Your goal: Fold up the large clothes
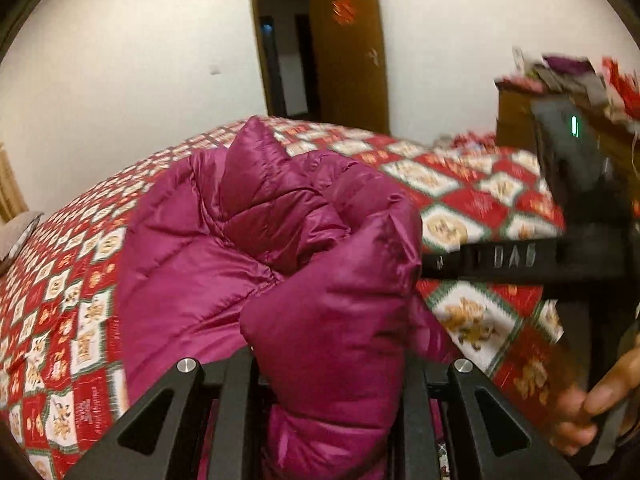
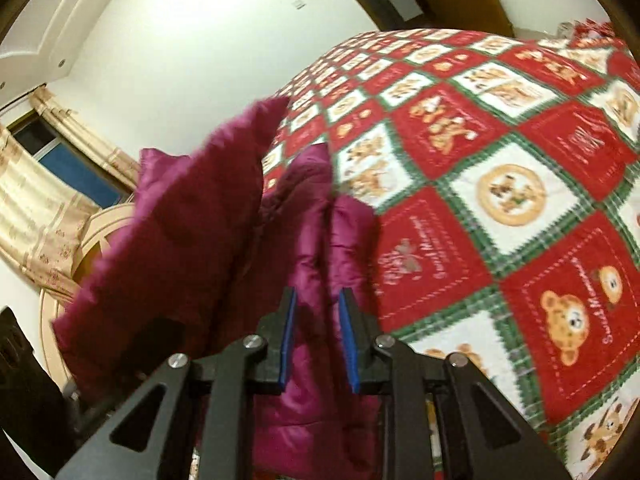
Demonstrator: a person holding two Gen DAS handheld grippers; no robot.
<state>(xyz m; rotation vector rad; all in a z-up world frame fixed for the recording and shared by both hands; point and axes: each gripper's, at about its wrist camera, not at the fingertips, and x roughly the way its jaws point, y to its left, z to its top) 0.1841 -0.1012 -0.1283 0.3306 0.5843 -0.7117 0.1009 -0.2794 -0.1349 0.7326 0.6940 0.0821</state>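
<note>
Left wrist view: jacket lifted, fold unfinished

A magenta puffer jacket [image 1: 256,240] hangs bunched above a red patchwork bedspread [image 1: 472,200], not yet flat or squared. The left gripper [image 1: 332,364] pinches a thick padded roll; the right gripper [image 2: 316,340] clamps another fold between blue pads [image 2: 289,340]. Most folding seems left. No containers are visible.

Magenta quilted puffer jacket [image 1: 256,240], bunched, lifted above bed, fold hanging.

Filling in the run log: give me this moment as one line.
stage: mid-fold | left gripper: shut on magenta puffer jacket | right gripper: shut on jacket | jacket: lifted over quilted bedspread
</note>
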